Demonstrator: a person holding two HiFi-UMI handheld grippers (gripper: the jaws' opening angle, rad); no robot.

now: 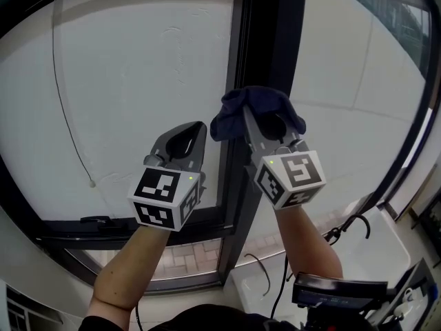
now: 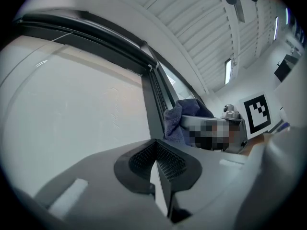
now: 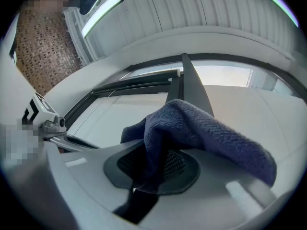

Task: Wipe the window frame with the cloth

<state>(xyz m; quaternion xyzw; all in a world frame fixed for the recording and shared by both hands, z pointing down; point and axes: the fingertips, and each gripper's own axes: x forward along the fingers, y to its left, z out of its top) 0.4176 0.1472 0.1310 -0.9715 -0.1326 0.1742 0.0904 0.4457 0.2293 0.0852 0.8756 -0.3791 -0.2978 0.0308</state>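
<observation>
A dark blue cloth (image 1: 256, 109) is bunched at the tip of my right gripper (image 1: 265, 124), whose jaws are shut on it. The cloth sits against the black upright of the window frame (image 1: 265, 40). From the right gripper view the cloth (image 3: 192, 133) drapes over the jaws, with the upright (image 3: 192, 80) just behind. My left gripper (image 1: 185, 140) hangs to the left of the upright in front of the pane, shut and holding nothing. The left gripper view shows its own jaws (image 2: 156, 159) meeting, and the cloth (image 2: 184, 116) beyond them on the frame (image 2: 153, 104).
A thin cord (image 1: 69, 126) hangs down the left pane. The lower frame bar (image 1: 138, 223) runs below both grippers. Cables (image 1: 348, 226) and a dark device (image 1: 337, 292) lie at the lower right, by a white ledge (image 1: 386, 243).
</observation>
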